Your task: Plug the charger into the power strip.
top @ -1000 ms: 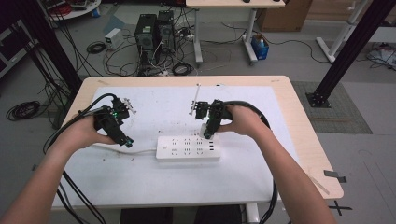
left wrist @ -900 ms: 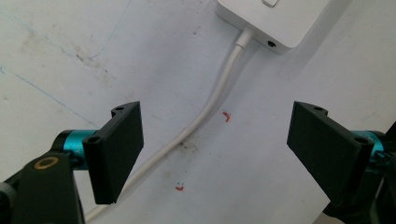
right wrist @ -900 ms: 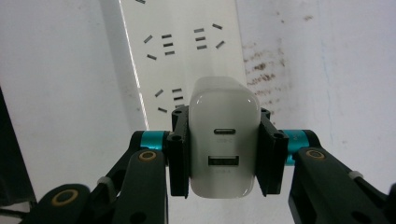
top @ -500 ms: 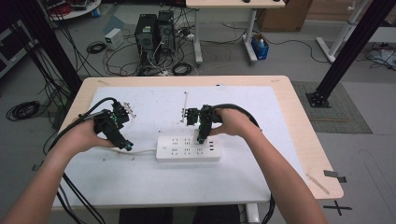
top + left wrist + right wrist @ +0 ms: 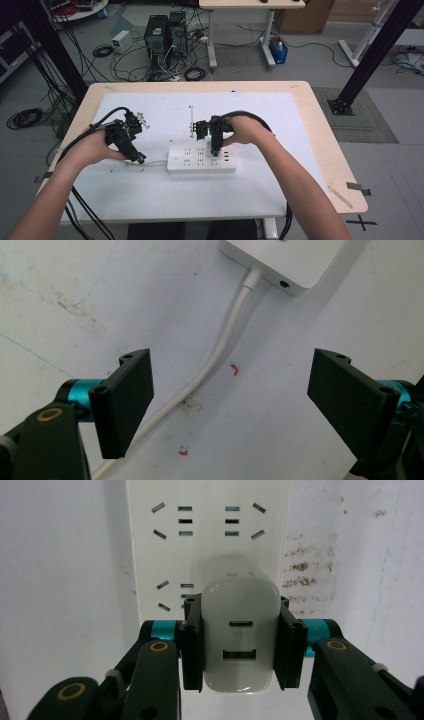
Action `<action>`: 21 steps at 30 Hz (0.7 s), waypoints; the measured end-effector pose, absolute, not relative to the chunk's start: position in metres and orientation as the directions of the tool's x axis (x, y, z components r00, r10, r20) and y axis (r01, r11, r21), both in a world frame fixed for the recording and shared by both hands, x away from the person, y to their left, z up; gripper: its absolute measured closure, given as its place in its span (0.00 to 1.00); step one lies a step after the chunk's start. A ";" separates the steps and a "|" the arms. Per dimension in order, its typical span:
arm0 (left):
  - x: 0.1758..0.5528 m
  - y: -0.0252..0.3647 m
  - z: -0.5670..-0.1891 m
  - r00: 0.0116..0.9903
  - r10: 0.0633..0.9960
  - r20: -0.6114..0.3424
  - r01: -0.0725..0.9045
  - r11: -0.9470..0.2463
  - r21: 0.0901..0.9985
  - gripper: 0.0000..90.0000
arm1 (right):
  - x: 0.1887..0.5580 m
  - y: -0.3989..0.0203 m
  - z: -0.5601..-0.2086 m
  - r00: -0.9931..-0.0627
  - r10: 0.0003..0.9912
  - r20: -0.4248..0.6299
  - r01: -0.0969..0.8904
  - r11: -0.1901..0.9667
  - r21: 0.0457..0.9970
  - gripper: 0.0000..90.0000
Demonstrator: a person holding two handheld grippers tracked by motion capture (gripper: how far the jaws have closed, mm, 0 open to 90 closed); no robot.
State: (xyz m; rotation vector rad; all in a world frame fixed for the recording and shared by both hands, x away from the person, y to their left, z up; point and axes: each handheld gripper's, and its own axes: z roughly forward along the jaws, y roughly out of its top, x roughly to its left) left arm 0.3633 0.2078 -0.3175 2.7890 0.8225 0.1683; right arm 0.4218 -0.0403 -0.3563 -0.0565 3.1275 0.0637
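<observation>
Over one white power strip (image 5: 201, 163), right gripper (image 5: 240, 647) clamps one white charger (image 5: 241, 640); left gripper (image 5: 230, 400) gapes above one cord (image 5: 220, 352).

Grey floor (image 5: 320, 65) with tangled cables (image 5: 150, 55), computer towers (image 5: 165, 32), second desk (image 5: 245, 4)

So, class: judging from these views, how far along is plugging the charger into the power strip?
Done: the right gripper has the white charger clamped and poised over the power strip. In hand: lining it up with the sockets. Left: seating it; I cannot tell if the pins have entered. The left gripper waits open.
</observation>
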 end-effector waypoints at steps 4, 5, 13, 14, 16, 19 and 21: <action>0.366 0.207 -0.321 0.837 0.546 0.038 0.523 -0.818 0.239 0.21 | 0.420 -0.040 -0.357 -0.999 -0.037 -0.022 -0.038 0.999 0.035 0.70; 0.367 0.207 -0.321 0.835 0.549 0.037 0.526 -0.816 0.241 0.21 | 0.419 -0.039 -0.357 -0.998 -0.048 -0.034 -0.049 0.998 0.032 0.70; 0.370 0.199 -0.320 0.842 0.538 0.033 0.515 -0.821 0.247 0.21 | 0.414 -0.040 -0.360 -0.997 -0.038 -0.062 -0.041 0.998 0.053 0.70; 0.370 0.198 -0.320 0.842 0.538 0.033 0.514 -0.821 0.248 0.21 | 0.412 -0.038 -0.361 -0.996 -0.048 -0.074 -0.051 0.998 0.044 0.71; 0.369 0.197 -0.321 0.846 0.532 0.032 0.508 -0.824 0.249 0.21 | 0.414 -0.040 -0.362 -0.997 -0.038 -0.070 -0.043 0.997 0.062 0.70; 0.369 0.195 -0.323 0.847 0.532 0.029 0.508 -0.823 0.255 0.21 | 0.415 -0.044 -0.362 -0.997 -0.038 -0.063 -0.044 0.994 0.096 0.70; 0.370 0.196 -0.323 0.849 0.528 0.028 0.504 -0.825 0.255 0.21 | 0.417 -0.046 -0.362 -0.998 -0.032 -0.052 -0.038 0.993 0.114 0.69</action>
